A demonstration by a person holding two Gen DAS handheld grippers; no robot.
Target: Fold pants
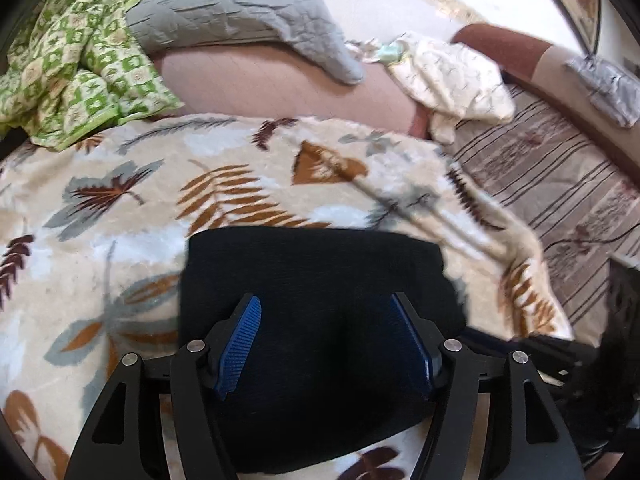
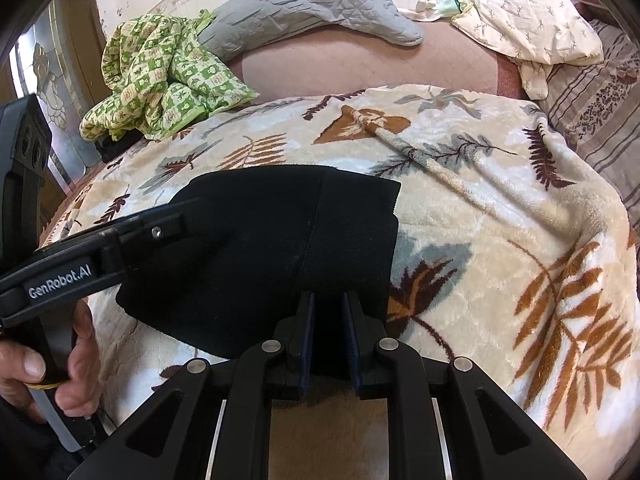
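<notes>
The black pants [image 1: 320, 264] lie folded into a compact block on a leaf-patterned blanket [image 1: 140, 200]. My left gripper [image 1: 326, 320] hovers over their near part, jaws wide apart, and the blue pads [image 1: 240, 340] do not press the cloth. In the right wrist view the pants [image 2: 260, 240] reach toward me, and my right gripper [image 2: 328, 300] is shut on their near edge, with black fabric pinched between the pads. The left gripper's black body [image 2: 80, 264] comes in from the left, held by a person's hand [image 2: 76, 360]; its fingertips are lost against the dark cloth.
A crumpled green checked cloth [image 1: 72, 64] lies at the far left, with a grey quilted cover [image 1: 240, 8] behind it. A cream garment [image 1: 452, 76] sits far right, next to a striped bedcover [image 1: 560, 184]. The blanket [image 2: 500, 280] spreads out to the right of the pants.
</notes>
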